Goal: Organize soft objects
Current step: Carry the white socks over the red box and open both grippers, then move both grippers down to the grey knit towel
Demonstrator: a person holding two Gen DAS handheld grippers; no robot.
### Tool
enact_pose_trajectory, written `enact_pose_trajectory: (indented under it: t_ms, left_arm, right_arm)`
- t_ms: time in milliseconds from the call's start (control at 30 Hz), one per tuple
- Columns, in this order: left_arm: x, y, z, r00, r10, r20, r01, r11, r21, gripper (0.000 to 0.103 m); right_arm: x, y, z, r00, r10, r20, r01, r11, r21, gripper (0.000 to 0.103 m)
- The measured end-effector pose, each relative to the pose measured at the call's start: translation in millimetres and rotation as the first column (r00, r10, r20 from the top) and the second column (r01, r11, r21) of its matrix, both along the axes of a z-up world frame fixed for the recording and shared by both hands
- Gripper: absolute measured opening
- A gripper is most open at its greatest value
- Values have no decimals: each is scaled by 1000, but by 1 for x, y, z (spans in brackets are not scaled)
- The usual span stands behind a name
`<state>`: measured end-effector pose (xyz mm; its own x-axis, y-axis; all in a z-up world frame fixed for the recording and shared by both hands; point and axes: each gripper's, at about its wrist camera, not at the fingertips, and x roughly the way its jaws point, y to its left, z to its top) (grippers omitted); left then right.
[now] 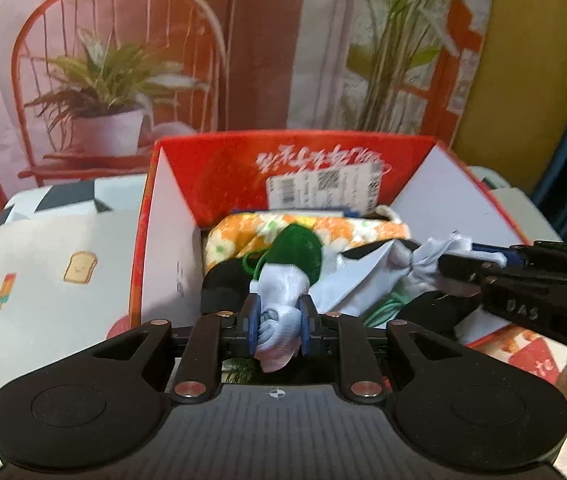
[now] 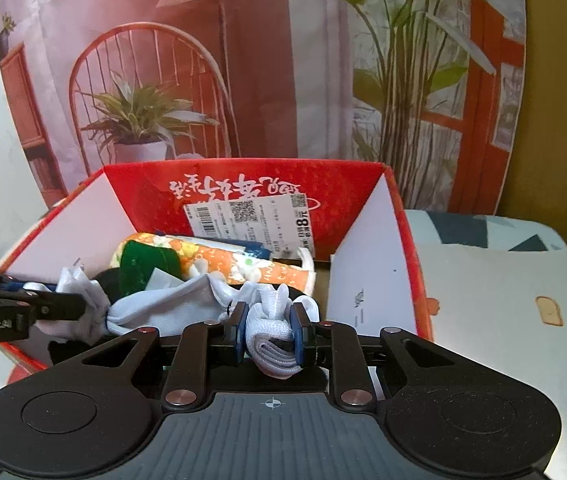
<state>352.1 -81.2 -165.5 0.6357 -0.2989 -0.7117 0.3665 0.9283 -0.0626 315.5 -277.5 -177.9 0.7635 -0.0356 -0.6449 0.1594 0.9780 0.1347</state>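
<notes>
printed backdrop (image 2: 267, 80), yellow wall (image 2: 563, 120)

There was one red box (image 2: 243, 184), open at the top, with one white shipping label (image 2: 251, 220) stuck on its inner back wall. Inside lay one orange flowered cloth (image 2: 219, 258), one green soft piece (image 2: 143, 268) and at least one black item (image 1: 219, 288) (mostly hidden). One white fabric piece (image 2: 171, 308) stretched between two grippers, left gripper (image 1: 279, 320) and right gripper (image 2: 269, 326). One table (image 2: 483, 320) carried it all.
</notes>
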Motion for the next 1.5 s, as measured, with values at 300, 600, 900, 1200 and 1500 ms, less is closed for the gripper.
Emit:
enact_pose_trajectory:
  t_ms: [300,600,900,1200,1500]
  left_arm:
    - [-42,16,36,985,-4,172,12,999,-48,53]
    - [-106,43,33,960,21,278,-6,998,-55,53]
    - [-134,68,-16,979,94,182,-81,994,-79,53]
    - [-125,72,-59,989,128,73,-124,990,-69,54]
    - [-122,73,-84,991,133,14,-132,989,-66,56]
  right_arm:
    - [-37,11,26,990,45,134,-37,997,-65,54]
    - [-106,30,20,947,112,300,-82,990,-111,55]
    - [-154,27,-17,956,49,290,-29,997,-73,55]
    - [-146,24,-70,990,-24,136,32,998,-56,55]
    - [-133,24,-93,998,-38,46,41,998,-51,62]
